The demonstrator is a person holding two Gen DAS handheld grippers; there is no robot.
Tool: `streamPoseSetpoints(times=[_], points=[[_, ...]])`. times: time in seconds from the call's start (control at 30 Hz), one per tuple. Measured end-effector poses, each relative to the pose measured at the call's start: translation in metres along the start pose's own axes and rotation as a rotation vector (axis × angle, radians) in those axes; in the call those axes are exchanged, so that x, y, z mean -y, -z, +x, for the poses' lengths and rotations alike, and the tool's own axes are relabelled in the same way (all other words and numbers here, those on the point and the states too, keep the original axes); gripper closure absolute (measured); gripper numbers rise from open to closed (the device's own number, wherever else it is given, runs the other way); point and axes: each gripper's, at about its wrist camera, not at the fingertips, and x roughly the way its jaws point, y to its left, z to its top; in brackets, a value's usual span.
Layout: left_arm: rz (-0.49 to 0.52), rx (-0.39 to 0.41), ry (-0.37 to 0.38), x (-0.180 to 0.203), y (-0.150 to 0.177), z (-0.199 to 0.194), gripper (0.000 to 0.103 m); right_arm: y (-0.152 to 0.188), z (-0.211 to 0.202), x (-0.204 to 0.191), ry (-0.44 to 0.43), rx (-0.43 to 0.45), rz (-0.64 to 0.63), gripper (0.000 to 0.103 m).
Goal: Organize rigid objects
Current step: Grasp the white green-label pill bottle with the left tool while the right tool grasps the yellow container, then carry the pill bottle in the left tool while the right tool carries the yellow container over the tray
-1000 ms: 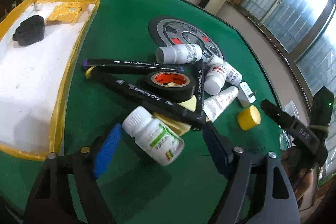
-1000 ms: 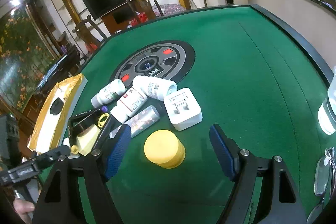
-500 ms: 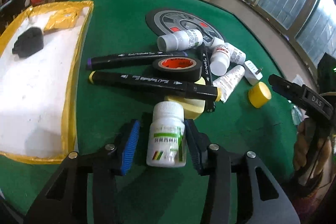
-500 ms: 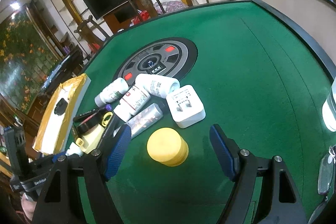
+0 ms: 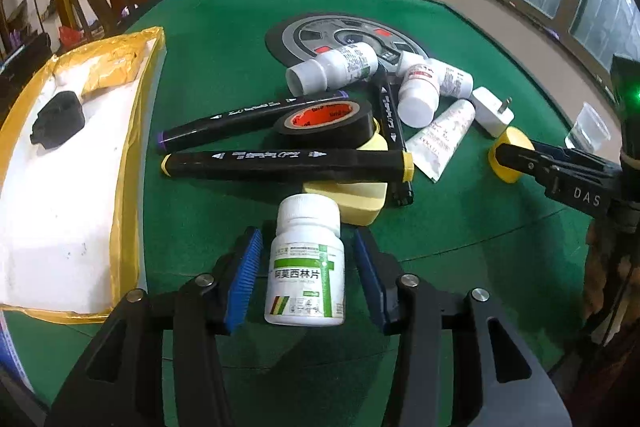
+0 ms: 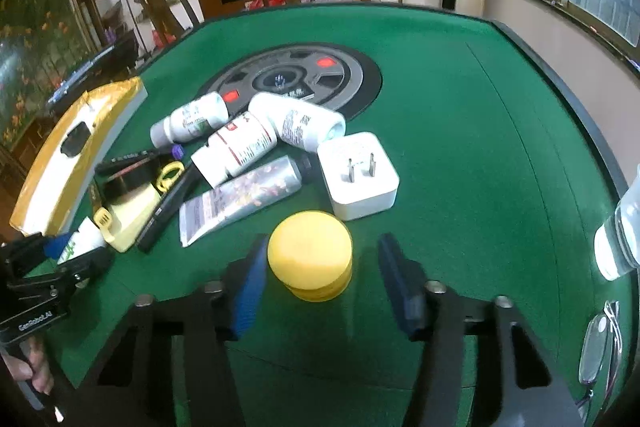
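Worktop [image 5: 224,27]: green felt, with a round grey-and-black centre disc [image 5: 308,35] used below as the landmark
Left gripper [image 5: 308,279]: blue-padded fingers [image 5: 244,275] straddle the green-label pill bottle; narrow gaps show on both sides, so no grip; jaws have just been closing, then eased slightly apart
Green-label pill bottle [image 5: 306,263]: white, lying with its cap toward the disc, at the near end of the pile
Right gripper [image 6: 324,283]: jaws have just been closing round the yellow round tub; the left finger is at its side, the right one stands clear of it
Yellow round tub [image 6: 310,255]: upright on the felt, nearer than the disc, just beside the white plug adapter [image 6: 360,175]
Pile between disc and grippers: three white bottles [image 5: 332,73], black tape roll [image 5: 328,123], black markers [image 5: 288,165], a printed tube [image 5: 442,141], a pale yellow case [image 5: 356,199]
Yellow-edged white tray [image 5: 60,187]: left of the disc, holding a black item [image 5: 58,119]
Clear cup [image 5: 588,127]: right of the disc, near the edge
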Motion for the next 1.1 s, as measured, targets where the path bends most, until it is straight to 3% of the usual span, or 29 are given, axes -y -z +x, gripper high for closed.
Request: streamPoseSetpoints(times=[0.27, 0.37, 0.43, 0.5, 0.77, 0.97, 1.1], points=[[-0.008, 0.005, 0.030, -0.003, 0.001, -0.001, 0.051, 0.000, -0.009, 0.002, -0.012, 0.035, 0.001, 0.066], [-0.044, 0.015, 0.051, -0.009, 0.001, -0.003, 0.055, -0.001, -0.015, 0.000, -0.031, 0.064, -0.005, 0.066], [-0.051, 0.019, 0.051, -0.010, 0.001, -0.003, 0.070, -0.001, -0.019, -0.002, -0.045, 0.084, -0.018, 0.066], [-0.048, 0.020, 0.050, -0.008, 0.002, -0.004, 0.072, -0.002, -0.021, -0.007, -0.052, 0.093, -0.028, 0.066], [0.080, -0.005, -0.046, 0.014, 0.005, -0.003, 0.071, -0.002, -0.023, -0.016, -0.074, 0.105, -0.054, 0.066], [0.069, 0.001, -0.022, 0.009, 0.008, -0.006, 0.072, -0.002, -0.026, -0.020, -0.089, 0.110, -0.065, 0.066], [0.019, 0.013, 0.051, -0.003, 0.009, -0.008, 0.072, -0.001, -0.028, -0.023, -0.097, 0.116, -0.074, 0.066]])
